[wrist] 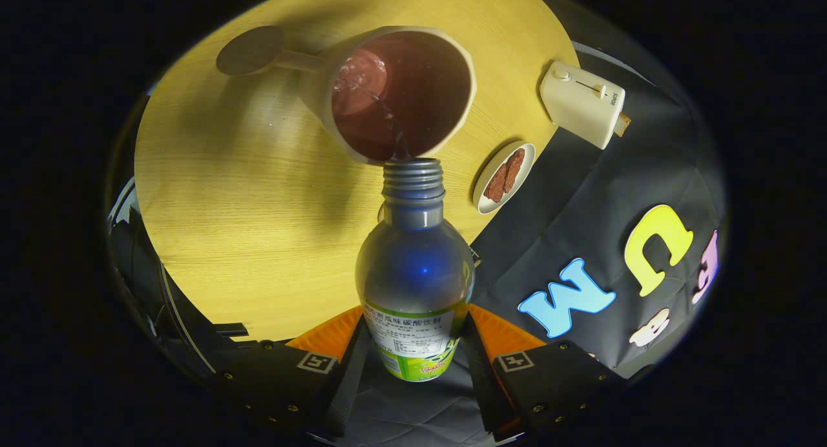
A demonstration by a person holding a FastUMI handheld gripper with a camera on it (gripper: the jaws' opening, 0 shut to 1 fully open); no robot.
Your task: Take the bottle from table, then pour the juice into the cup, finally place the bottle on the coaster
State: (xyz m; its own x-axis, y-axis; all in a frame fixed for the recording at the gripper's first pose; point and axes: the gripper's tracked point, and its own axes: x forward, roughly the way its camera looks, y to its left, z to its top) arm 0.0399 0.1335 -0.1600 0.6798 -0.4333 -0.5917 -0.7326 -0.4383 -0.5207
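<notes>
Tool (413, 343) clamped on the labelled lower body of the plastic bottle (415, 272), one finger pressing each side; bottle is tipped with its uncapped threaded neck at the near rim of the cup (400, 92), a thin stream entering. Cup stands on the round wooden bench (245, 195); the round coaster (249, 50) lies just beyond the cup. Beside the cup: a small plate of toast (504, 176) and a white toaster (583, 103).
</notes>
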